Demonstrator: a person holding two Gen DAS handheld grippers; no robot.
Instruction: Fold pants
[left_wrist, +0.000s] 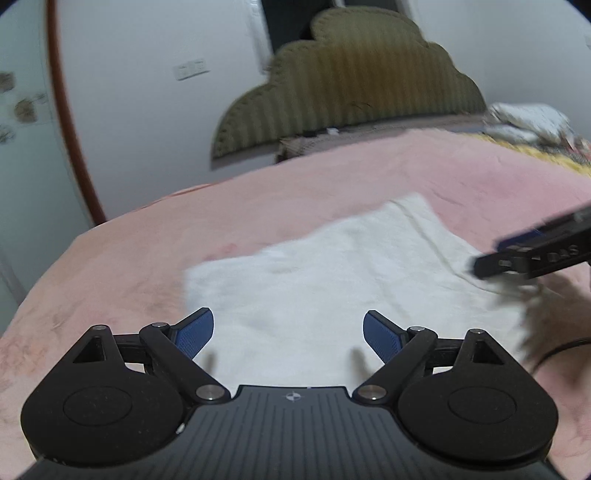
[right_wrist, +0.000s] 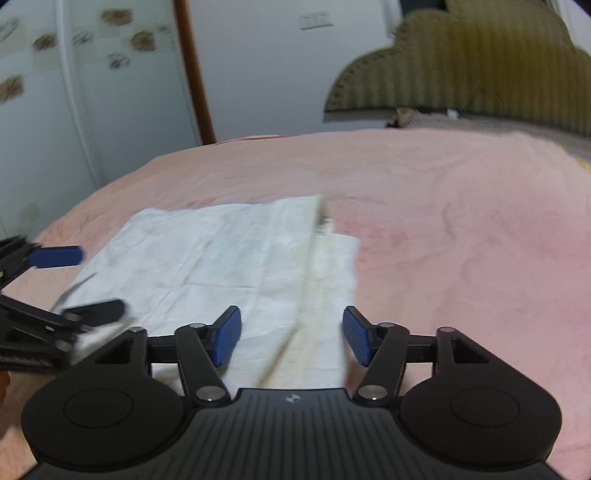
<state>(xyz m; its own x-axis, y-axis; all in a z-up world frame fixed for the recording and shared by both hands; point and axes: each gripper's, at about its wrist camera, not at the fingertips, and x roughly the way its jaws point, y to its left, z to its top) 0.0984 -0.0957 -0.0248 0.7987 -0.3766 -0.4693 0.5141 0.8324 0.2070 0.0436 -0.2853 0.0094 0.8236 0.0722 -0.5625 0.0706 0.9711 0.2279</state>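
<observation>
Pink bedding (left_wrist: 147, 236) covers the bed, with an olive scalloped headboard (left_wrist: 351, 81) against the white wall (left_wrist: 147, 110) behind it. Left gripper (left_wrist: 288, 334) hovers low over the near edge of the pants (left_wrist: 314, 273), jaws spread apart, holding nothing. Right gripper (right_wrist: 291, 334) hovers likewise over the pants' near right part, jaws apart and empty. The white pants lie folded flat on the bedding, well short of the headboard, waistband seam (right_wrist: 314, 266) running away toward it.
</observation>
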